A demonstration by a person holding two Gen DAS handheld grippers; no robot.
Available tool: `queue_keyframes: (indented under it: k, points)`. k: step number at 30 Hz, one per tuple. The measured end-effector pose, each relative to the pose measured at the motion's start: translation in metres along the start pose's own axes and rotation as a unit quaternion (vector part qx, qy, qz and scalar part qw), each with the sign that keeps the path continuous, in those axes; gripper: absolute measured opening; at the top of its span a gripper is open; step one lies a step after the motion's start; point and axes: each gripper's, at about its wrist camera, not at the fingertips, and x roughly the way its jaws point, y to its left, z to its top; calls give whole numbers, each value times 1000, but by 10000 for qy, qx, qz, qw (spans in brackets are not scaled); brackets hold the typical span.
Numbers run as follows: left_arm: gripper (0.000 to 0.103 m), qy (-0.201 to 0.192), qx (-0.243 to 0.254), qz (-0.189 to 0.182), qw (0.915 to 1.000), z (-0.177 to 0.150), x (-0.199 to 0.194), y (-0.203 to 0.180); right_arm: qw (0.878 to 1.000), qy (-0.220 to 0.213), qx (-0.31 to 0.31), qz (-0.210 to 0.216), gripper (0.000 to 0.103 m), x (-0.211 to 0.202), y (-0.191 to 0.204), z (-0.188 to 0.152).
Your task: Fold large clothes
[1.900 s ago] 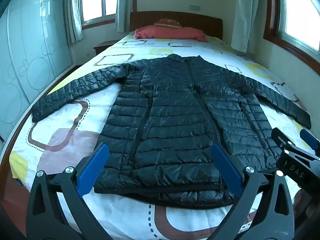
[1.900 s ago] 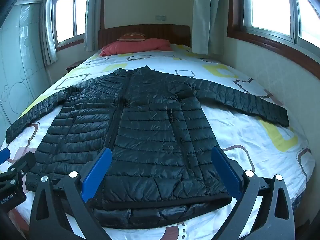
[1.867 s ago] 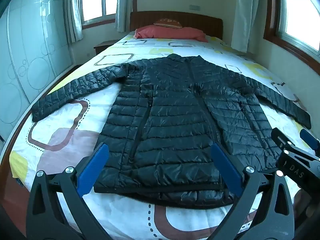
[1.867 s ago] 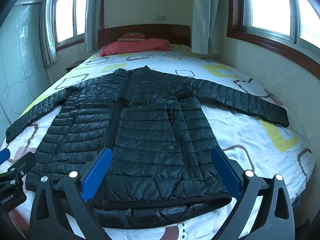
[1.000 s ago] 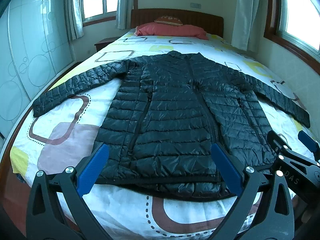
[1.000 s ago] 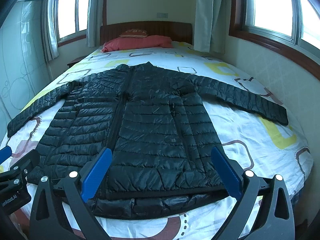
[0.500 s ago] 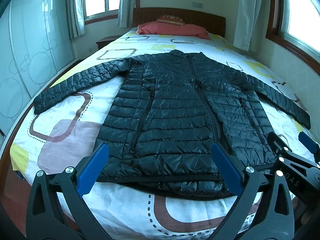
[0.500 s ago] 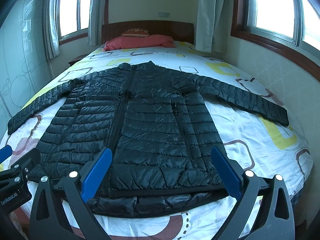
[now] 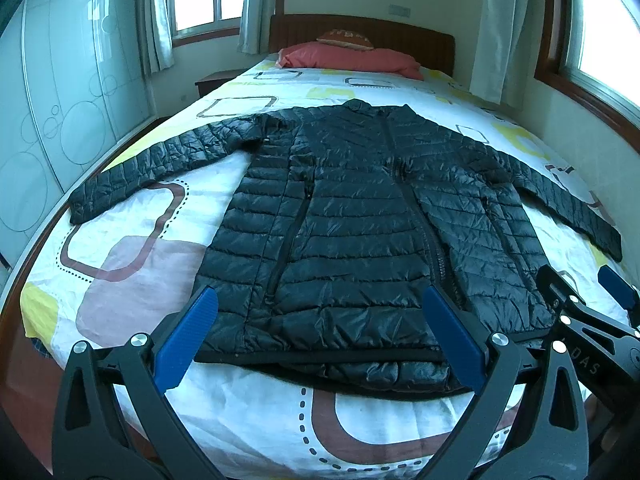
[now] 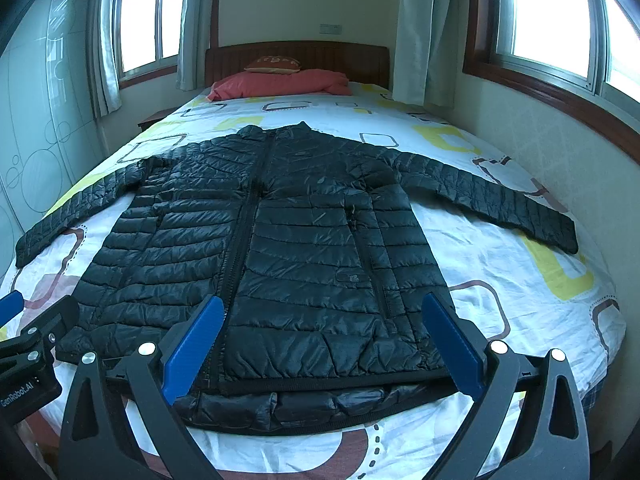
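A black quilted puffer jacket [image 9: 352, 224] lies flat and zipped on the bed, front up, collar toward the headboard, both sleeves spread out to the sides. It also shows in the right wrist view [image 10: 304, 248]. My left gripper [image 9: 320, 304] is open and empty, held above the jacket's hem at its left half. My right gripper [image 10: 320, 312] is open and empty above the hem's right half. The right gripper shows at the right edge of the left wrist view [image 9: 580, 312].
The bed [image 9: 132, 248] has a white sheet with coloured squares. A pink pillow [image 9: 348, 58] and a wooden headboard [image 10: 296, 54] are at the far end. A frosted wardrobe [image 9: 44, 112] stands on the left, a wall with windows [image 10: 552, 128] on the right.
Both grippers have drifted slightly toward the jacket's hem and tilted a little. The jacket has not moved and both grippers stay open.
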Motion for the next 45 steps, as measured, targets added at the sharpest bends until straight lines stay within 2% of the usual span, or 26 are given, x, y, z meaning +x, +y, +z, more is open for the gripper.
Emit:
queue_keyframes:
  k: [45]
  points:
    - [101,164,-102,23,9998,-6,8,7,10000,52,-51,-12,98,5,8,-4]
